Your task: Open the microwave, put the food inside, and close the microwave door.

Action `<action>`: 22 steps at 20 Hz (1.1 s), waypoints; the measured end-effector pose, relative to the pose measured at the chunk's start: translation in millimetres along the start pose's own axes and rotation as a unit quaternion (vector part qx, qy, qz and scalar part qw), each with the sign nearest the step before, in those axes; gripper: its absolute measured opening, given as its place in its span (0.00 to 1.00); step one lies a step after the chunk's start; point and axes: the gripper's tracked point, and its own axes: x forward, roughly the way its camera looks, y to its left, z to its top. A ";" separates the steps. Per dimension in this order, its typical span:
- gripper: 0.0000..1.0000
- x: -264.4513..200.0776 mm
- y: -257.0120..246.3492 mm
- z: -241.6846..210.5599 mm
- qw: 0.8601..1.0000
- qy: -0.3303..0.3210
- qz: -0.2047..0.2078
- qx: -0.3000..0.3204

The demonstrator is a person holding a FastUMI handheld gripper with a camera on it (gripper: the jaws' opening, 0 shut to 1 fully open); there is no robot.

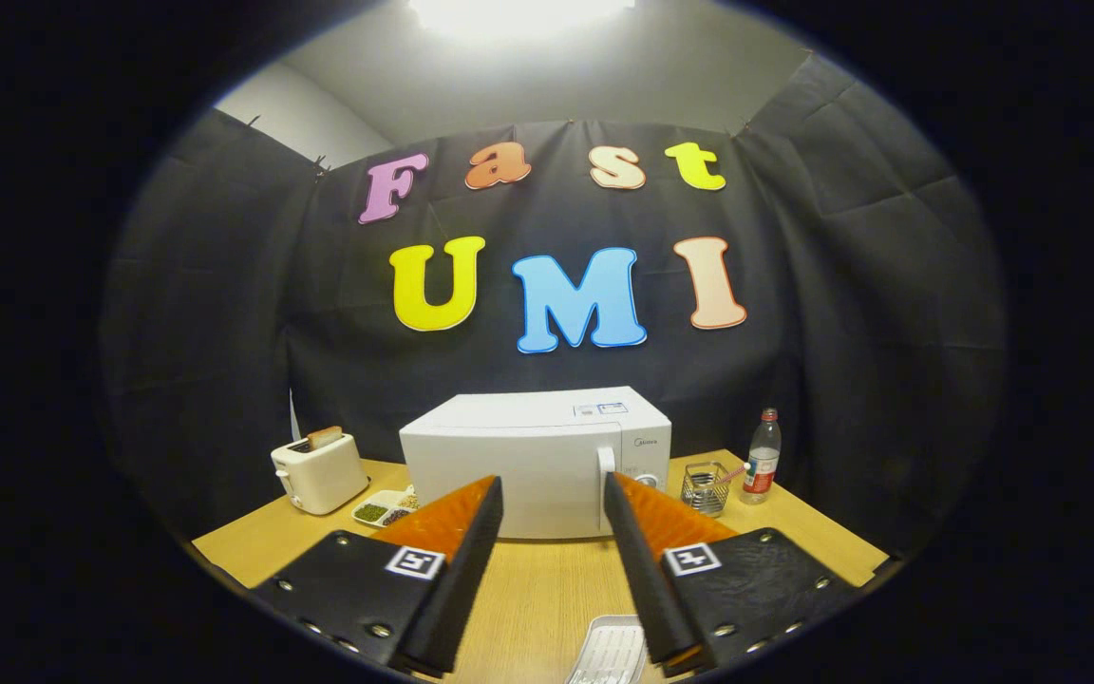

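Observation:
A white microwave (533, 461) stands at the back middle of the wooden table (547, 579), its door shut and its upright handle (606, 470) right of the door. My gripper (553, 486) hangs open some way in front of it, nothing between its fingers, the tips framing the door's lower part. Low between the fingers, close to me, lies a white ribbed tray (610, 651); what it holds is hidden.
A white toaster (319, 470) with a slice of bread stands left of the microwave. A small divided dish (384, 509) with grains lies beside it. Right of the microwave are a wire basket (705, 486) and a water bottle (762, 456).

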 end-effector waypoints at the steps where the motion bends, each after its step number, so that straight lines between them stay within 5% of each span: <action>1: 0.94 -2.9 -1.4 2.2 1.000 -0.004 -0.003 -0.004; 22: 0.99 -26.8 11.0 40.4 0.999 -0.044 0.010 -0.012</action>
